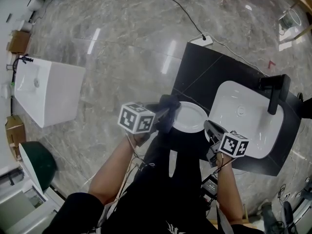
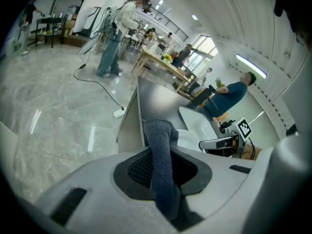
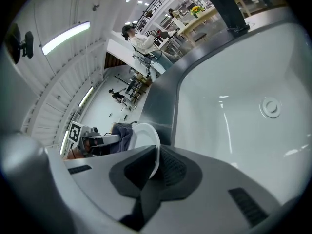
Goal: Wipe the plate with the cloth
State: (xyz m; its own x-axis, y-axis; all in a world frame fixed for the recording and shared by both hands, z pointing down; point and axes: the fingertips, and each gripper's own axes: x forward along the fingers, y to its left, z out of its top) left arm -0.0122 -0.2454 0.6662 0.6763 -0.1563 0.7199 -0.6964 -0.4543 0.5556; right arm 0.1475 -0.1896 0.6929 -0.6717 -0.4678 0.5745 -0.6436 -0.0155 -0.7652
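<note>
In the head view a white plate (image 1: pixel 190 117) is held over the black counter (image 1: pixel 200 67), just left of the white sink (image 1: pixel 246 113). My right gripper (image 1: pixel 209 126) is shut on the plate's right rim; in the right gripper view the plate (image 3: pixel 146 136) stands on edge between the jaws of this gripper (image 3: pixel 157 165). My left gripper (image 1: pixel 163 115) is shut on a dark blue-grey cloth (image 1: pixel 168 106), which lies against the plate's left edge. The cloth (image 2: pixel 161 150) sticks out past the pads of the left gripper (image 2: pixel 163 156). From the right gripper view the cloth (image 3: pixel 122 133) shows just behind the plate.
A black faucet (image 1: pixel 275 90) stands at the sink's far right. On the marble floor are a second white basin (image 1: pixel 46 89) at the left, a power strip with its cable (image 1: pixel 201 40) behind the counter, and a green object (image 1: pixel 36 162). Several people stand far off.
</note>
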